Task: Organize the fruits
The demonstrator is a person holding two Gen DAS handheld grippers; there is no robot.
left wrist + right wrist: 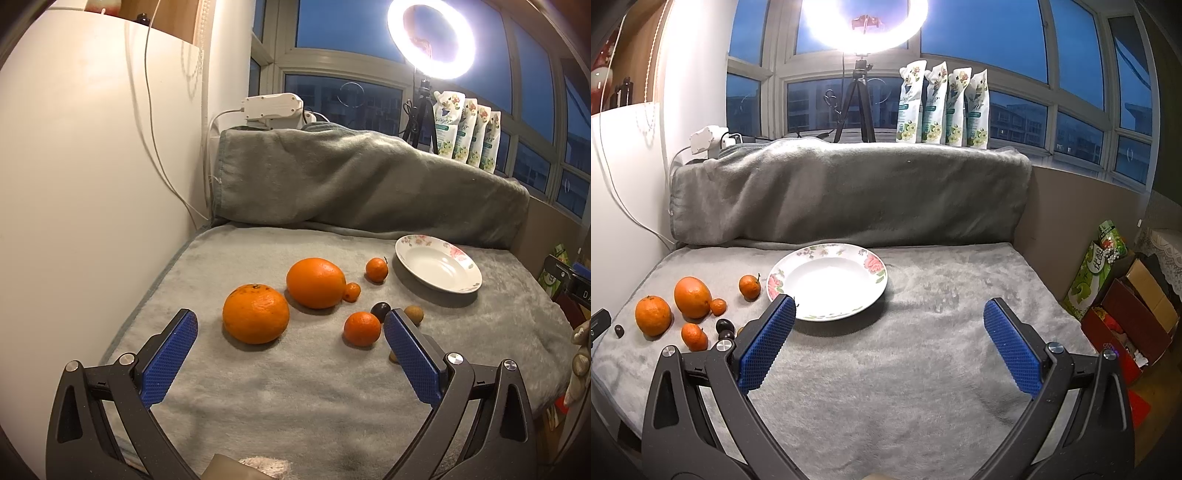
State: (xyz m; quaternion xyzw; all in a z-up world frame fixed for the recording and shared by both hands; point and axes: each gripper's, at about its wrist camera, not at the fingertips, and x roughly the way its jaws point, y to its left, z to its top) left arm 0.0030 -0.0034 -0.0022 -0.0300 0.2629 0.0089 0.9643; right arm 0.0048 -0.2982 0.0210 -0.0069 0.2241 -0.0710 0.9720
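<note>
Two large oranges (255, 313) (316, 283) lie on the grey blanket (295, 398) with three small mandarins (362, 328) (376, 270) (351, 291), a dark plum (380, 311) and a brown longan (413, 314). An empty white floral plate (438, 268) sits behind them to the right. My left gripper (290, 325) is open and empty, just short of the fruit. In the right wrist view the plate (827, 280) is straight ahead, the fruit group (692, 297) at the left. My right gripper (888, 314) is open and empty, in front of the plate.
A blanket-covered bolster (849, 192) blocks the back. A ring light on a tripod (862, 107) and several pouches (942, 107) stand on the sill. A white wall (92, 166) is at the left. Boxes and bags (1123, 317) sit beyond the right edge.
</note>
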